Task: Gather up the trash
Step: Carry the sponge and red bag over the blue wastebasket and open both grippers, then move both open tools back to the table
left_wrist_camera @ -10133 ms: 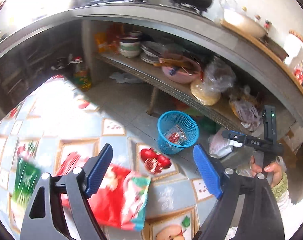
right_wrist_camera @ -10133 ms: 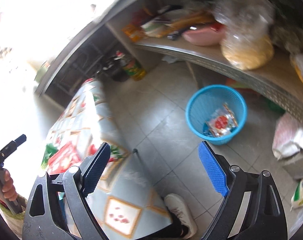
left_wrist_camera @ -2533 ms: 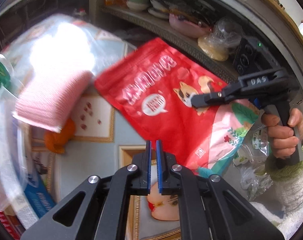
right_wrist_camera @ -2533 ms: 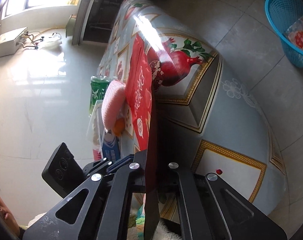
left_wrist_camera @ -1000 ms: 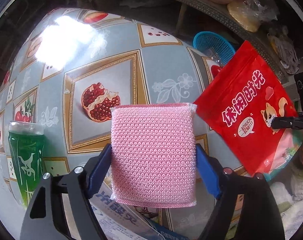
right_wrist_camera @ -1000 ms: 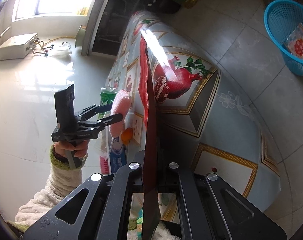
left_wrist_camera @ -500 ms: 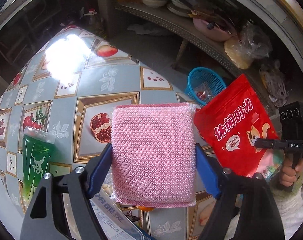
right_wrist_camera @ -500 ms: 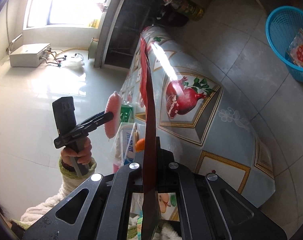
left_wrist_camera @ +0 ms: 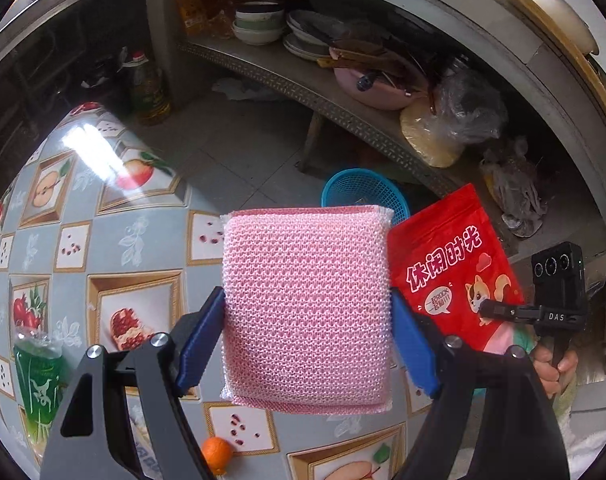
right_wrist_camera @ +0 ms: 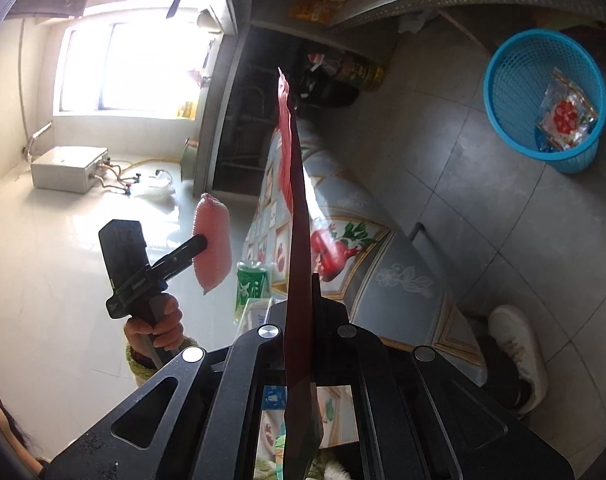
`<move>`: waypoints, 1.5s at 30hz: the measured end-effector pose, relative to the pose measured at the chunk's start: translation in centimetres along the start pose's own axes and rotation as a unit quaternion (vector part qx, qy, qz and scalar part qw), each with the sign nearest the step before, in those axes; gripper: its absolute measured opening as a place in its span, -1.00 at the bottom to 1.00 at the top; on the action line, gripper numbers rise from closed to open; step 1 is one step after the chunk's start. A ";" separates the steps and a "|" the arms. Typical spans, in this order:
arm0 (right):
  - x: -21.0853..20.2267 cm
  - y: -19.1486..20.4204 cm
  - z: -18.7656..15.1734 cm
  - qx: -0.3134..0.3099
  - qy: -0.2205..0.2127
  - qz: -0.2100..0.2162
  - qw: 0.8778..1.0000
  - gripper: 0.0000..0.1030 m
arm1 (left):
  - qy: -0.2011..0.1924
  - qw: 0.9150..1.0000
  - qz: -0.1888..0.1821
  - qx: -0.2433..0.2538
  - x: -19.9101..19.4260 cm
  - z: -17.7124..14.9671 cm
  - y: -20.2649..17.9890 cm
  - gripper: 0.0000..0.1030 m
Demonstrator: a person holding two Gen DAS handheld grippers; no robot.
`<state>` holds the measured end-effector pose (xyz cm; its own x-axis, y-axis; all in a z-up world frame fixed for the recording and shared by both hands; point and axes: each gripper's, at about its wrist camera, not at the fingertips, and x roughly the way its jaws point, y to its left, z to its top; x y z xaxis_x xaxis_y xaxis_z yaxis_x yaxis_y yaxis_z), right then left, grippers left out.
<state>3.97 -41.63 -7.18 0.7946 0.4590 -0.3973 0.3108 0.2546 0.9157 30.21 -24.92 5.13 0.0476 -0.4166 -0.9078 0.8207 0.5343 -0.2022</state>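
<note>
My left gripper (left_wrist_camera: 307, 340) is shut on a pink mesh sponge (left_wrist_camera: 307, 308), held above the fruit-patterned table (left_wrist_camera: 135, 240); the same sponge (right_wrist_camera: 211, 246) shows edge-on in the right wrist view. My right gripper (right_wrist_camera: 301, 300) is shut on a red snack bag (right_wrist_camera: 293, 208), seen edge-on between its jaws. In the left wrist view the red bag (left_wrist_camera: 451, 268) hangs at the right, clamped by the right gripper (left_wrist_camera: 487, 310). A blue mesh basket (right_wrist_camera: 543, 96) stands on the floor beyond the table with a clear wrapper (right_wrist_camera: 565, 114) inside; the sponge partly hides the basket (left_wrist_camera: 363, 192).
A green packet (left_wrist_camera: 39, 384), a small orange (left_wrist_camera: 217, 452) and a blue-and-white box lie at the table's near end. A low shelf (left_wrist_camera: 303, 84) with bowls, plates and bags runs behind the basket. An oil bottle (left_wrist_camera: 147, 88) stands on the floor. A white shoe (right_wrist_camera: 515, 356) is beside the table.
The left gripper has lifted the sponge away from the table and tilted up toward the shelf. The right gripper has swung with the red bag, bringing the basket and floor more into view.
</note>
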 end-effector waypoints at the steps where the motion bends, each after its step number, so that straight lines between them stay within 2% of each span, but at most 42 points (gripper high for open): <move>1: -0.5 -0.5 0.1 0.005 -0.008 -0.004 1.000 -0.99 | 0.003 1.000 -0.006 0.002 0.7 0.6 -0.6 0.50; 8: -4.1 -6.1 1.8 0.073 -0.079 -0.079 0.991 -0.99 | 0.045 0.998 -0.034 -0.007 8.2 5.1 -4.7 0.50; 13: -4.8 -10.3 3.9 0.114 -0.107 -0.115 0.981 -0.99 | 0.089 0.995 -0.043 -0.009 15.0 7.5 -7.5 0.50; 18: -3.2 -13.9 7.1 0.146 -0.115 -0.128 0.974 -0.99 | 0.126 0.991 -0.045 -0.007 21.6 9.4 -10.3 0.50; 22: -1.1 -16.9 10.2 0.178 -0.121 -0.121 0.969 -0.99 | 0.135 0.990 -0.037 -0.022 25.8 11.3 -11.6 0.50; 24: 0.3 -18.1 12.1 0.189 -0.127 -0.124 0.966 -0.90 | 0.136 0.990 -0.032 -0.035 27.7 12.5 -12.1 0.52; 25: 0.7 -18.5 12.8 0.192 -0.135 -0.127 0.964 -0.80 | 0.133 0.990 -0.034 -0.040 28.3 12.9 -12.3 0.54; 26: 1.3 -19.2 13.7 0.192 -0.142 -0.130 0.962 -0.42 | 0.128 0.990 -0.041 -0.048 29.2 13.6 -12.5 0.57; 27: 2.0 -20.0 14.5 0.188 -0.152 -0.134 0.961 -0.19 | 0.124 0.990 -0.047 -0.057 29.9 13.9 -12.5 0.59; 28: 2.5 -20.9 15.0 0.188 -0.161 -0.146 0.958 0.14 | 0.122 0.989 -0.051 -0.065 30.5 14.2 -12.4 0.65; 29: 2.8 -21.6 15.1 0.193 -0.164 -0.161 0.954 0.16 | 0.122 0.989 -0.048 -0.075 31.2 14.4 -12.3 0.67; 34: 2.7 -24.3 13.3 0.229 -0.166 -0.185 0.941 0.16 | 0.124 0.986 -0.050 -0.098 32.2 13.9 -11.6 0.67; 38: 0.6 -24.1 11.1 0.216 -0.181 -0.203 0.938 0.16 | 0.112 0.989 -0.051 -0.083 31.2 13.3 -11.4 0.67; 41: -1.2 -23.4 9.5 0.203 -0.191 -0.218 0.935 0.16 | 0.105 0.991 -0.053 -0.071 29.5 13.0 -11.4 0.67; 45: -3.1 -21.2 7.6 0.170 -0.192 -0.243 0.935 0.16 | 0.081 0.995 -0.056 -0.033 24.8 12.1 -11.4 0.67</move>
<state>-1.13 -54.97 -24.94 0.6249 0.0031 -0.7807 0.7800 0.0377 0.6246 28.93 -50.24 -10.69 -0.1381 -0.3547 -0.9247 0.7761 0.5413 -0.3236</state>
